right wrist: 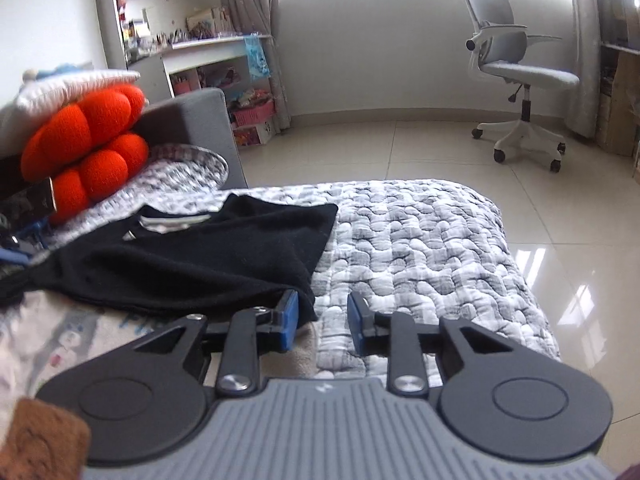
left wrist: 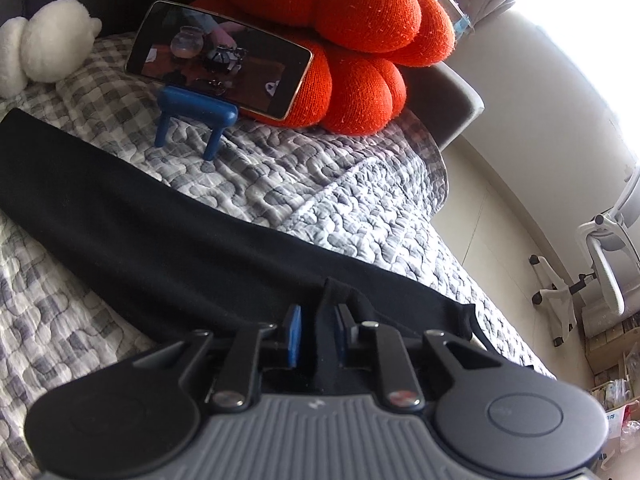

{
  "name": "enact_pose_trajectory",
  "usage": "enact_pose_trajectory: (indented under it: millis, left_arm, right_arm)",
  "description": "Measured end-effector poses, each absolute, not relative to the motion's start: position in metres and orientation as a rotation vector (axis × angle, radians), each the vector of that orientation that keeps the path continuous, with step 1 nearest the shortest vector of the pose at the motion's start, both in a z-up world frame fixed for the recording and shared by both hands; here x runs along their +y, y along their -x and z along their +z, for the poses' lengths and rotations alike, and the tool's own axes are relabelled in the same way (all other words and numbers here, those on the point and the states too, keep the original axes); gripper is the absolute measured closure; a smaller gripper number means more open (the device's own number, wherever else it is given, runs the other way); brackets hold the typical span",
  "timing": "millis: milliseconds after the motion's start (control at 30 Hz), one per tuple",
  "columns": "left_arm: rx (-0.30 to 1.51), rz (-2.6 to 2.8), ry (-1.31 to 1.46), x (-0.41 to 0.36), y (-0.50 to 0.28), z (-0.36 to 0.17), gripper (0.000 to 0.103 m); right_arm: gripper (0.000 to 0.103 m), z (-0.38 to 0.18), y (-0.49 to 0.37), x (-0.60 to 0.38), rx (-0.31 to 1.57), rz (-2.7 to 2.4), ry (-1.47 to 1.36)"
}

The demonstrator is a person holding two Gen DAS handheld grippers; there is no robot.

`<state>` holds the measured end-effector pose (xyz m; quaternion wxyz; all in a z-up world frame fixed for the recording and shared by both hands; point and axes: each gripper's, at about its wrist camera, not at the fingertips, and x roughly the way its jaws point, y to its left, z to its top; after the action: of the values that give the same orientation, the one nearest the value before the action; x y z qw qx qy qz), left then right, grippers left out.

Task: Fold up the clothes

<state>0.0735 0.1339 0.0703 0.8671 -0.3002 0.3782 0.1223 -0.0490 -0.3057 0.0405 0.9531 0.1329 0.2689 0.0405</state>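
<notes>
A black garment (left wrist: 160, 232) lies folded in a long band across the grey checked quilt (left wrist: 300, 184). In the left wrist view a raised pleat of it stands between the blue pads of my left gripper (left wrist: 318, 334). The pleat rests against the right pad and the left pad stands a little off it. In the right wrist view the same black garment (right wrist: 200, 256) lies flat with its neckline up. Its near corner touches the left pad of my right gripper (right wrist: 322, 322), which is open over the quilt (right wrist: 420, 248) with nothing gripped.
A phone (left wrist: 218, 60) on a blue stand (left wrist: 196, 112) leans against an orange cushion (left wrist: 360, 40), with a white plush (left wrist: 48, 48) beside it. A pale printed cloth (right wrist: 60, 340) lies under the black garment. An office chair (right wrist: 520, 80) stands on the tiled floor past the bed edge.
</notes>
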Motion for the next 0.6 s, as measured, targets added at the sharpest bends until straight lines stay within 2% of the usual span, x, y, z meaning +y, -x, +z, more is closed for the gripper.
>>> enact_pose_trajectory:
  millis: [67, 167, 300, 500, 533, 567, 600]
  left_arm:
    - [0.789, 0.252, 0.615, 0.130, -0.074, 0.071, 0.082]
    - [0.795, 0.223, 0.585, 0.116, -0.077, 0.072, 0.080]
    - [0.803, 0.180, 0.559, 0.099, -0.080, 0.073, 0.080]
    - [0.835, 0.157, 0.561, 0.091, -0.087, 0.067, 0.079]
    - [0.838, 0.157, 0.558, 0.091, -0.088, 0.066, 0.079]
    - [0.840, 0.156, 0.556, 0.090, -0.089, 0.065, 0.079]
    - [0.840, 0.153, 0.557, 0.090, -0.089, 0.066, 0.079]
  right_arm:
    - [0.073, 0.049, 0.047, -0.316, 0.529, 0.112, -0.340]
    - [0.073, 0.058, 0.022, -0.317, 0.556, 0.071, -0.296]
    - [0.073, 0.046, -0.035, -0.310, 0.673, 0.121, -0.292]
    - [0.073, 0.031, -0.091, -0.305, 0.733, 0.089, -0.267]
    - [0.094, 0.032, -0.093, -0.300, 0.724, 0.086, -0.207]
    - [0.101, 0.032, -0.095, -0.296, 0.715, 0.082, -0.147]
    - [0.101, 0.033, -0.094, -0.295, 0.692, 0.085, -0.107]
